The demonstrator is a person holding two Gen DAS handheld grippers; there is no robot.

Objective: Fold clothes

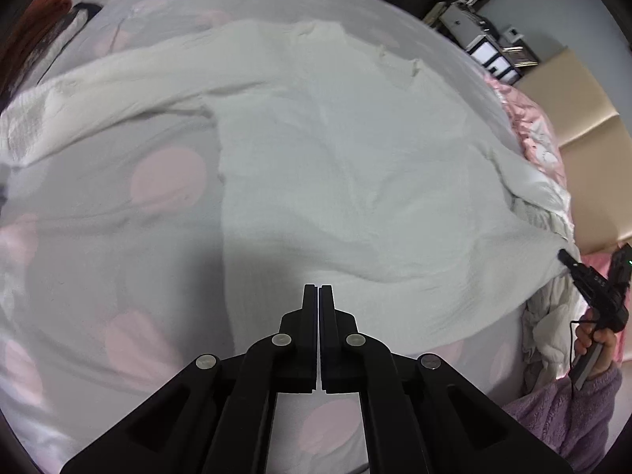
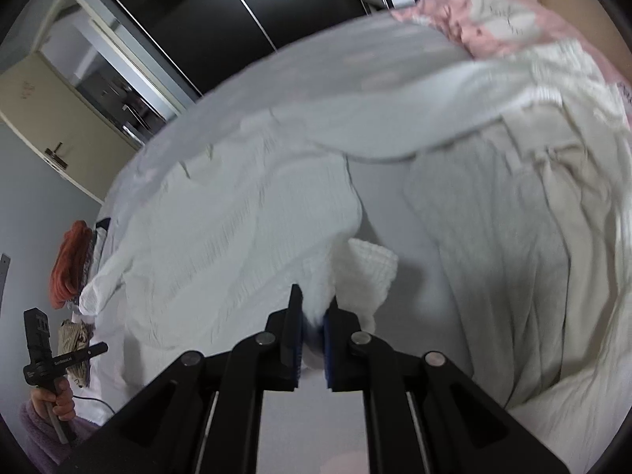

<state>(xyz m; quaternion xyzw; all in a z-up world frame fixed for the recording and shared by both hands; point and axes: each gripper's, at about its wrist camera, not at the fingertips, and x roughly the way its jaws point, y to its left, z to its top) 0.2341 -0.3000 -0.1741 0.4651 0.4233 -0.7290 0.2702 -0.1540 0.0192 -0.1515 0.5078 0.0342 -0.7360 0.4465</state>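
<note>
Garment: white crinkle-textured long-sleeved top (image 1: 316,166), spread flat on grey bedsheet with pale pink spots (image 1: 118,237); one sleeve runs out toward the left edge of the left wrist view, the other goes right.
Left gripper (image 1: 318,296): black fingers pressed together, nothing between them; tips sit at the top's near hem, contact unclear.
Right gripper (image 2: 314,312): jaws nearly closed, pinching a bunch of the white top's fabric near a ribbed cuff (image 2: 367,272); blue pads visible on the inner faces.
Right hand (image 1: 596,341): wraps the gripper handle, fuzzy lilac sleeve (image 1: 568,414) below it.
Left hand (image 2: 55,395): grips its handle, lower left of the right wrist view.
Surroundings: beige crumpled cloth (image 2: 533,237) just right of the top; pink quilt (image 2: 474,12) at far bed edge; orange-red knitted item (image 2: 69,260) at the bed's left edge.
</note>
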